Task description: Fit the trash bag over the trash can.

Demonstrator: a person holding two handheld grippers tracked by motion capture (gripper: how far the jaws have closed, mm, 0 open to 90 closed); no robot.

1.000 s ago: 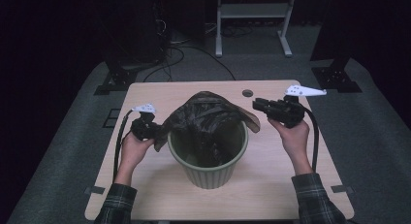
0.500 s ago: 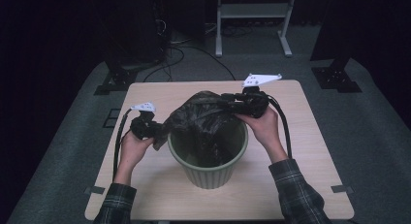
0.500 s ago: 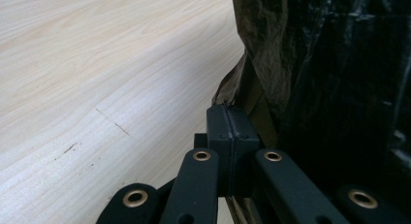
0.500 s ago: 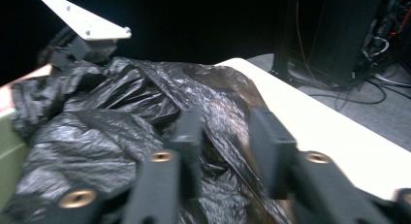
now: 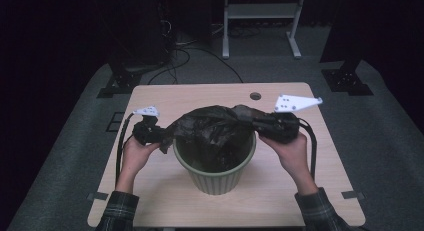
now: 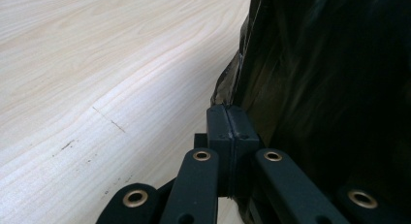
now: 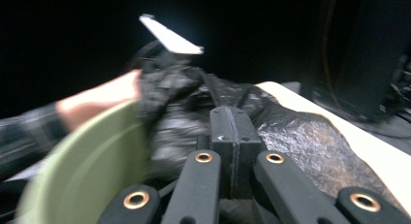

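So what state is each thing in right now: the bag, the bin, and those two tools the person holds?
Black bag: bunched over the bin's mouth, stretched between both tools, not yet fitted round the rim.
Green bin: upright on the table.
Left tool: jaws shut, pinching the bag's edge.
Right tool: jaws closed together, with bag against them; the blurred view does not show whether film is pinched.

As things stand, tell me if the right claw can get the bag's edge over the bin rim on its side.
Probably yes. The right claw sits shut on the black bin bag right at the green bin's rim, with nothing between them; the left claw holds the opposite edge.
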